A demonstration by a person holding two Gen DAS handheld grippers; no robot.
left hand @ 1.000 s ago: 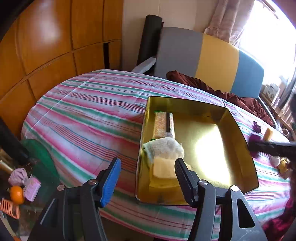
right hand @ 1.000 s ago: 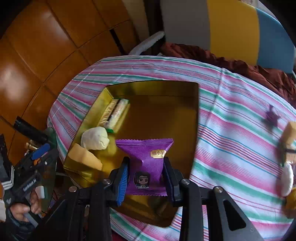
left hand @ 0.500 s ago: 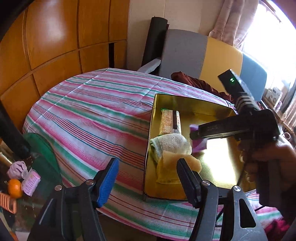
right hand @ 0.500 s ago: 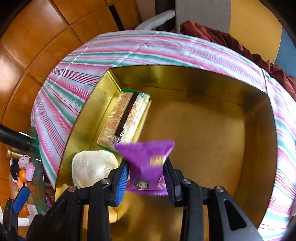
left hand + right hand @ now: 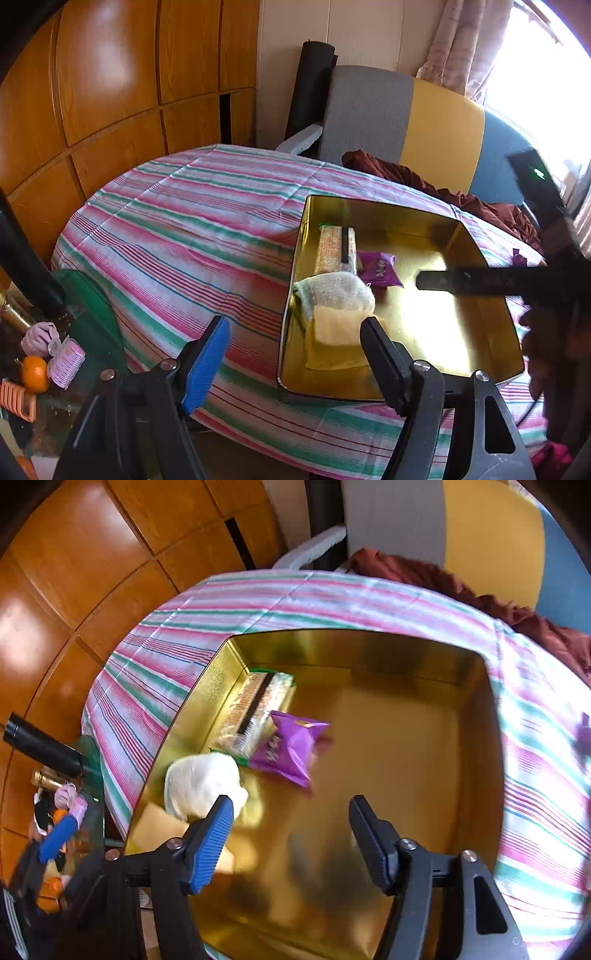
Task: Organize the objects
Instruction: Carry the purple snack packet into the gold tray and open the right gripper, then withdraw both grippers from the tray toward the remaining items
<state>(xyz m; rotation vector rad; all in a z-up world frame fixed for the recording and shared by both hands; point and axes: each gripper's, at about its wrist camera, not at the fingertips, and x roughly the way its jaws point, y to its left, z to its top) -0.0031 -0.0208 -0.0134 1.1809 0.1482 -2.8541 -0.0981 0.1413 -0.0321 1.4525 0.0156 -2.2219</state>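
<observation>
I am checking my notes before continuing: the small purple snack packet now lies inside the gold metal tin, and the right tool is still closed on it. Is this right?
Not quite. The small purple snack packet does lie inside the gold metal tin, but the right tool has just been opening: its jaws stand apart with nothing between them, as the right wrist view shows.

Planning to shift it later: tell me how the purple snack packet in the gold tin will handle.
The purple snack packet looks like thin, puffed film, so probably light and crushable. It lies partly on the long biscuit pack, so a push may slide it off. Glossy wrap could slip between fingers.

Black grippers [image 5: 290, 834] (one pad [image 5: 212, 843] blue)
</observation>
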